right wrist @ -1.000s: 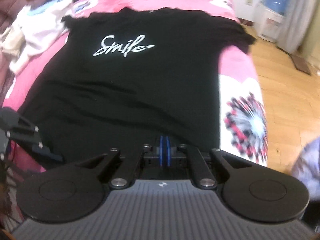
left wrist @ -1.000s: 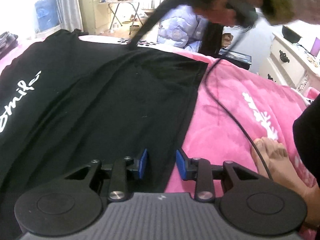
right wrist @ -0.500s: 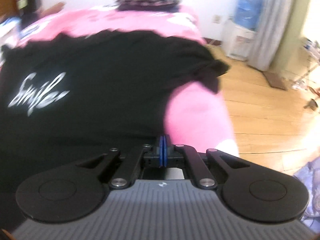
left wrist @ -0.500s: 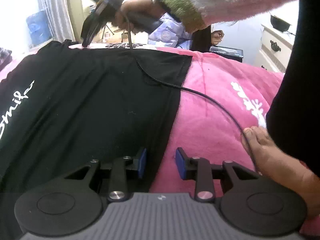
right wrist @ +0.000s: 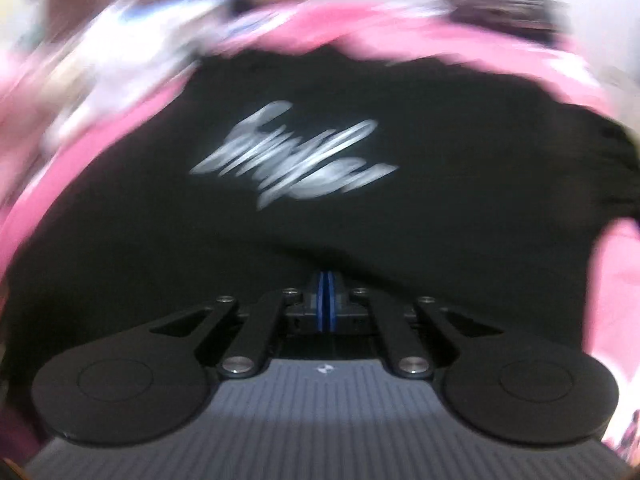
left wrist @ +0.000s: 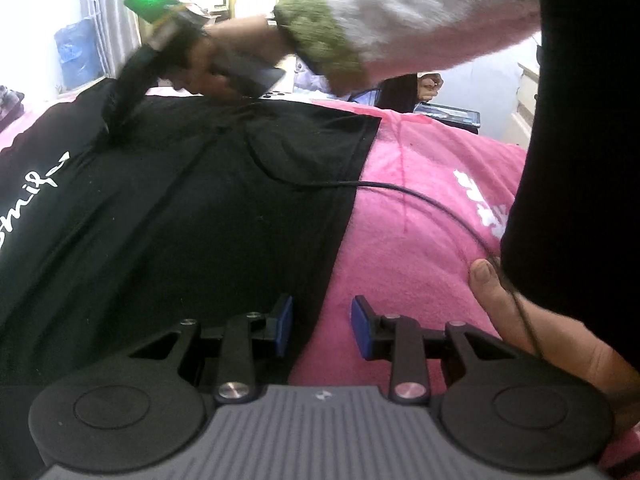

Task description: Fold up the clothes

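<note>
Pink blanket [left wrist: 420, 216] across a bed, white pattern at its right side; behind it a bright room with pale curtains and a blue bag by the wall; black T-shirt [left wrist: 192, 216] spread flat on the blanket, white script lettering [right wrist: 292, 156] on the chest, smeared by blur in the right wrist view; hem edge running diagonally down to the near side, straight between the left tool's pads.

Left gripper [left wrist: 320, 330] low over that hem, blue pads [left wrist: 285, 326] apart, one over black cloth and the other over pink blanket; nothing pinched between them; whether touching the cloth, cannot tell.

Right gripper [right wrist: 325, 300] with blue pads pressed together, nothing visibly between them; tip down at the shirt's far side, near the sleeve, in the left wrist view; contact with the cloth hidden by dark and blur. Held by a hand [left wrist: 224, 64] in a fuzzy pale sleeve with a green cuff [left wrist: 320, 40]; green light on top of the tool.

Thin black cable [left wrist: 400, 190] trailing from that tool over shirt and blanket to the right, past a bare foot [left wrist: 532, 320] resting on the blanket; dark trouser leg above it.
</note>
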Available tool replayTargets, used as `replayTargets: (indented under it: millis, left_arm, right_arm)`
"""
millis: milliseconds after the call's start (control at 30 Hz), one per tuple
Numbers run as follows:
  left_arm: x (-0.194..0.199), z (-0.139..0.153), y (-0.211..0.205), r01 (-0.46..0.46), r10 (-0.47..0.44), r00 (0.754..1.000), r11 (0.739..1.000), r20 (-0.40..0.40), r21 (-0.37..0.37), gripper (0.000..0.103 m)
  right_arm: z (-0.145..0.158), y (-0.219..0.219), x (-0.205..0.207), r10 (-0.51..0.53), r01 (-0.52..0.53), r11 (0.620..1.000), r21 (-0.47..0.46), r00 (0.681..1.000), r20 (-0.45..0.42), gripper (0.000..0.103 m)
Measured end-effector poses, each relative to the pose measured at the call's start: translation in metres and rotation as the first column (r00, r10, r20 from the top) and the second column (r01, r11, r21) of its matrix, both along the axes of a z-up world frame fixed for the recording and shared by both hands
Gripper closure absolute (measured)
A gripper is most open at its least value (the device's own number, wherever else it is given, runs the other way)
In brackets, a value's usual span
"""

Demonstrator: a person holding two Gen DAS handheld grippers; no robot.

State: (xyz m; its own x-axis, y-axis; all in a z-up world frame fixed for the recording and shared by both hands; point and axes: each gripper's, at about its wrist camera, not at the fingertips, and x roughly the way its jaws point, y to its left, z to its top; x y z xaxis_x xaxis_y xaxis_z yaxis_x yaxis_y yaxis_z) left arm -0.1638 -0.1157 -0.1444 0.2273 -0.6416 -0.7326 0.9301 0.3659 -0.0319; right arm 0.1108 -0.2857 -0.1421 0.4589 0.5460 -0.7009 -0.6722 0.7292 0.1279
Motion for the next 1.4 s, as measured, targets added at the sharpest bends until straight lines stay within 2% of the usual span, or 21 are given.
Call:
replayTargets:
  millis: [67, 133, 233, 333, 400, 467, 533, 600, 633, 733, 800, 900, 967, 1067, 1100, 1133, 1200, 1233, 1300, 1333, 1400]
  left_arm:
    - [0.001, 0.001, 0.001, 0.001, -0.001, 1.0, 1.0, -0.002, -0.002, 0.071]
    - [0.0, 0.0, 0.002, 0.004, -0.004, 1.0, 1.0, -0.002, -0.006, 0.071]
    - [-0.001, -0.001, 0.005, 0.007, -0.007, 1.0, 1.0, -0.001, -0.015, 0.07]
    - [-0.001, -0.001, 0.006, 0.011, -0.011, 1.0, 1.0, 0.001, -0.018, 0.07]
    - [-0.001, 0.0, 0.007, 0.017, -0.017, 1.0, 1.0, 0.0, -0.018, 0.07]
    - [-0.002, -0.001, 0.008, 0.019, -0.019, 1.0, 1.0, -0.002, -0.02, 0.07]
    - [-0.002, -0.001, 0.009, 0.021, -0.021, 1.0, 1.0, 0.001, -0.02, 0.07]
    - [-0.002, -0.002, 0.009, 0.02, -0.02, 1.0, 1.0, -0.003, -0.021, 0.07]
    - [-0.002, -0.002, 0.009, 0.019, -0.02, 1.0, 1.0, -0.005, -0.023, 0.07]
    - [0.0, -0.002, 0.01, 0.016, -0.016, 1.0, 0.999, -0.013, -0.028, 0.07]
    - [0.0, -0.002, 0.009, 0.014, -0.015, 1.0, 0.999, -0.018, -0.033, 0.069]
    - [-0.001, -0.002, 0.011, 0.016, -0.016, 1.0, 0.999, -0.019, -0.037, 0.068]
    - [-0.002, -0.003, 0.01, 0.017, -0.018, 1.0, 0.999, -0.015, -0.038, 0.067]
    - [-0.002, -0.003, 0.011, 0.017, -0.018, 1.0, 0.999, -0.015, -0.038, 0.067]
    - [-0.003, -0.003, 0.011, 0.018, -0.018, 1.0, 0.999, -0.015, -0.038, 0.067]
    - [-0.002, -0.002, 0.011, 0.015, -0.016, 1.0, 0.999, -0.02, -0.04, 0.067]
    - [-0.002, -0.001, 0.013, 0.009, -0.011, 1.0, 0.999, -0.029, -0.044, 0.067]
    - [-0.002, -0.001, 0.013, 0.007, -0.008, 0.999, 0.999, -0.033, -0.046, 0.067]
    - [-0.002, -0.001, 0.014, 0.0, -0.002, 0.999, 0.999, -0.039, -0.05, 0.067]
    - [-0.002, -0.002, 0.014, -0.002, 0.0, 0.999, 0.999, -0.04, -0.051, 0.067]
    - [-0.003, -0.002, 0.013, -0.002, 0.0, 0.999, 0.999, -0.037, -0.053, 0.066]
  right_arm:
    - [0.006, -0.009, 0.022, -0.162, 0.162, 0.987, 0.007, 0.985, 0.052, 0.101]
    - [0.015, -0.013, 0.028, -0.2, 0.2, 0.98, 0.001, 0.978, 0.062, 0.097]
    - [0.026, 0.005, -0.002, 0.034, -0.035, 0.997, 0.063, 0.999, 0.012, 0.097]
    - [0.022, 0.043, -0.044, 0.344, -0.341, 0.938, 0.061, 0.938, -0.04, 0.099]
    - [0.007, 0.069, -0.051, 0.418, -0.418, 0.908, 0.005, 0.907, -0.048, 0.099]
    - [-0.005, 0.081, -0.034, 0.346, -0.345, 0.937, -0.053, 0.938, 0.019, 0.103]
    - [-0.007, 0.083, -0.002, 0.181, -0.175, 0.983, -0.063, 0.978, 0.1, 0.103]
    - [-0.004, 0.082, 0.017, 0.082, -0.079, 0.996, -0.034, 0.993, 0.087, 0.103]
    - [-0.003, 0.086, 0.012, 0.103, -0.1, 0.994, -0.038, 0.991, 0.089, 0.103]
    - [0.008, 0.1, -0.033, 0.343, -0.341, 0.939, -0.033, 0.935, 0.089, 0.098]
    - [0.015, 0.11, -0.064, 0.524, -0.525, 0.851, 0.023, 0.851, 0.042, 0.099]
    - [0.003, 0.14, -0.088, 0.681, -0.681, 0.732, 0.001, 0.732, -0.02, 0.101]
    - [-0.011, 0.158, -0.08, 0.643, -0.643, 0.765, -0.025, 0.765, 0.01, 0.103]
    - [-0.008, 0.171, -0.056, 0.461, -0.461, 0.887, -0.023, 0.882, 0.095, 0.1]
    - [-0.005, 0.173, -0.049, 0.408, -0.409, 0.912, -0.008, 0.906, 0.115, 0.097]
    - [-0.001, 0.171, -0.045, 0.419, -0.424, 0.905, 0.025, 0.902, 0.103, 0.097]
    - [0.008, 0.167, -0.053, 0.546, -0.546, 0.831, 0.101, 0.837, 0.034, 0.097]
    - [0.011, 0.167, -0.061, 0.619, -0.613, 0.779, 0.129, 0.786, 0.0, 0.097]
    - [0.005, 0.18, -0.091, 0.757, -0.748, 0.652, 0.127, 0.651, -0.058, 0.097]
    - [-0.001, 0.19, -0.103, 0.793, -0.785, 0.609, 0.114, 0.606, -0.067, 0.099]
    - [-0.016, 0.215, -0.113, 0.791, -0.788, 0.611, 0.079, 0.61, -0.035, 0.102]
